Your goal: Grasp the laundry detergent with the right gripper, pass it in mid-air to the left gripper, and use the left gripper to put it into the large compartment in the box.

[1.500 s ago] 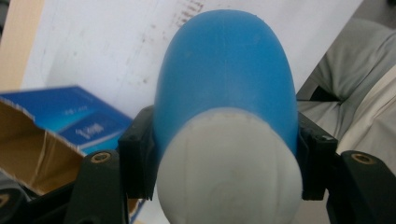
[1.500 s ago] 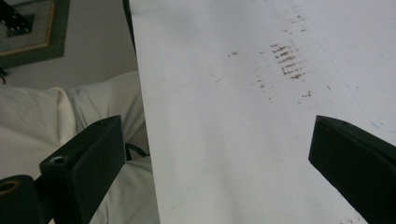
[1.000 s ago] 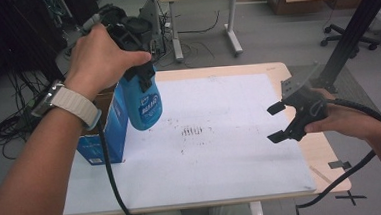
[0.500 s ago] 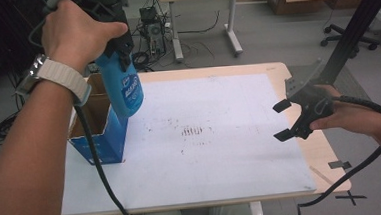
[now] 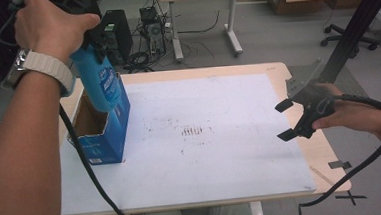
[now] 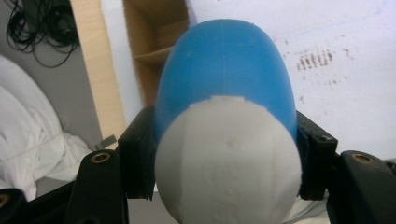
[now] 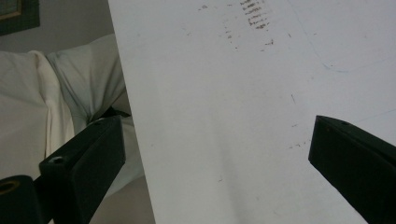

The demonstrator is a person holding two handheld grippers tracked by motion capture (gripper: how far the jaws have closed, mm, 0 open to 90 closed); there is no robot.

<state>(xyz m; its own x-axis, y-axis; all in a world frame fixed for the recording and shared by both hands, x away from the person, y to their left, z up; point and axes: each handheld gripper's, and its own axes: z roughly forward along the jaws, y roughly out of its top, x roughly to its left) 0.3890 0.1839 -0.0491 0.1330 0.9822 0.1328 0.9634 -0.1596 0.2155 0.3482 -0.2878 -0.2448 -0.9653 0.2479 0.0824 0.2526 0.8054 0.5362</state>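
Left claw (image 6: 224,154): pinching a blue bottle (image 5: 99,83), one black jaw pressed against each side of its white upper part, as the left gripper view shows.
Blue bottle: hangs below the left hand (image 5: 48,26), its lower end over the open top of the blue carton (image 5: 104,128); whether it touches the carton I cannot tell.
Blue carton: stands beneath the left claw on the white sheet (image 5: 205,136), near the sheet's left edge, brown inside.
Right claw (image 5: 292,119): spread wide, nothing between the jaws, held above the right edge of the sheet, well apart from the bottle.
White sheet: covers the wooden table (image 5: 306,150); a patch of brownish marks (image 5: 192,131) lies between the two claws.
Right hand (image 5: 349,115): behind its claw, cable trailing off the table's near corner.
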